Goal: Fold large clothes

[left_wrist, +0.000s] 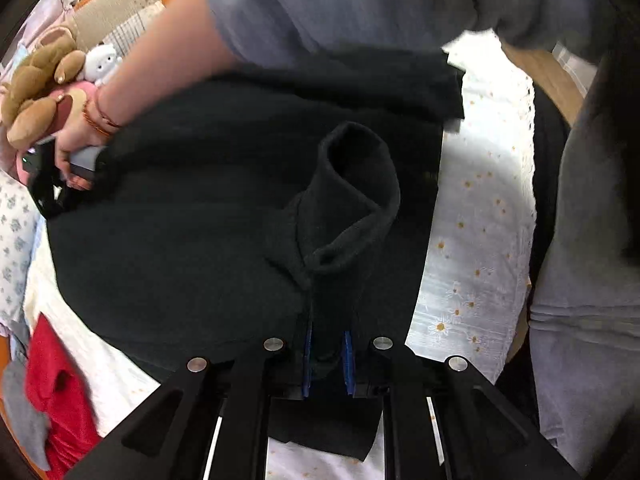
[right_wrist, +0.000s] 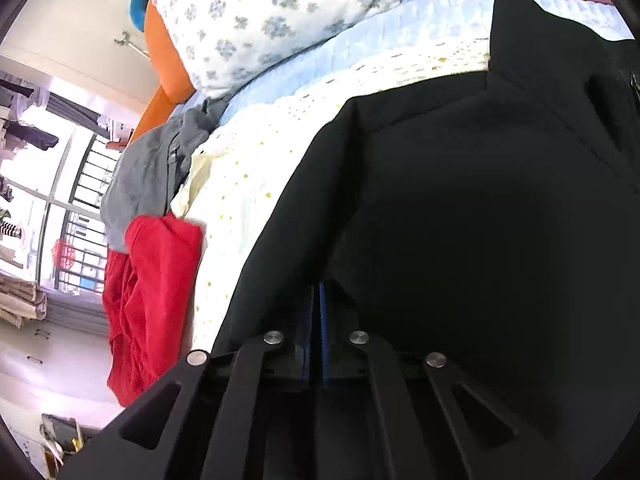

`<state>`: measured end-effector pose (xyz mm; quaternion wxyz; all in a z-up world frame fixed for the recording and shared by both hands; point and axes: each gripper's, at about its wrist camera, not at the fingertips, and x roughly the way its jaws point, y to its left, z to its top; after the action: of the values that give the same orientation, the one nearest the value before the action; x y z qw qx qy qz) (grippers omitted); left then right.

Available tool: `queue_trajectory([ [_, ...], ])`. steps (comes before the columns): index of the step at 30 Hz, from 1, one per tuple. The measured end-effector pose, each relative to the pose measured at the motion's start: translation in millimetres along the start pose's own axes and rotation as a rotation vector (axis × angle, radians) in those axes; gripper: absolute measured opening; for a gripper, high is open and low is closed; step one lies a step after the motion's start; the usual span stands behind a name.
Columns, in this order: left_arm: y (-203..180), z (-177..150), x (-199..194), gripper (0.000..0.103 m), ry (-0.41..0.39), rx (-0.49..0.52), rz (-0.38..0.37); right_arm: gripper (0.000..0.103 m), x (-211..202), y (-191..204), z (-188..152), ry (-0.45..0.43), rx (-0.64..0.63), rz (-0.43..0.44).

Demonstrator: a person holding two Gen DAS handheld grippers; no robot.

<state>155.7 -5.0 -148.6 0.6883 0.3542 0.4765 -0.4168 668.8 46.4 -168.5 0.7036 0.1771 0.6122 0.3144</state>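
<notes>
My left gripper (left_wrist: 328, 354) pinches a black garment (left_wrist: 200, 240) sleeve over the bed (left_wrist: 480, 240) edge; only its view shows my right hand (left_wrist: 76, 148). Right gripper (right_wrist: 319, 320) pressed together.

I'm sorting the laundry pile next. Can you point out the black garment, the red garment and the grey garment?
black garment (right_wrist: 480, 200): right wrist view, on its broad flat panel.
red garment (right_wrist: 156, 288): right wrist view, middle of the crumpled heap.
grey garment (right_wrist: 148, 172): right wrist view, on its upper fold.
</notes>
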Motion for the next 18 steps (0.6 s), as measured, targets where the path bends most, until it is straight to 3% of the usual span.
queue_trajectory([
  [12,-21,3,26,0.021,-0.195,-0.136,-0.045,0.0,3,17,-1,-0.104,-0.046,-0.147],
  [15,-22,7,16,0.021,-0.277,-0.18,-0.083,0.003,-8,19,0,-0.146,-0.032,-0.151],
  [18,-18,12,21,0.021,-0.298,-0.221,-0.088,0.005,-27,22,3,-0.169,-0.053,-0.157],
])
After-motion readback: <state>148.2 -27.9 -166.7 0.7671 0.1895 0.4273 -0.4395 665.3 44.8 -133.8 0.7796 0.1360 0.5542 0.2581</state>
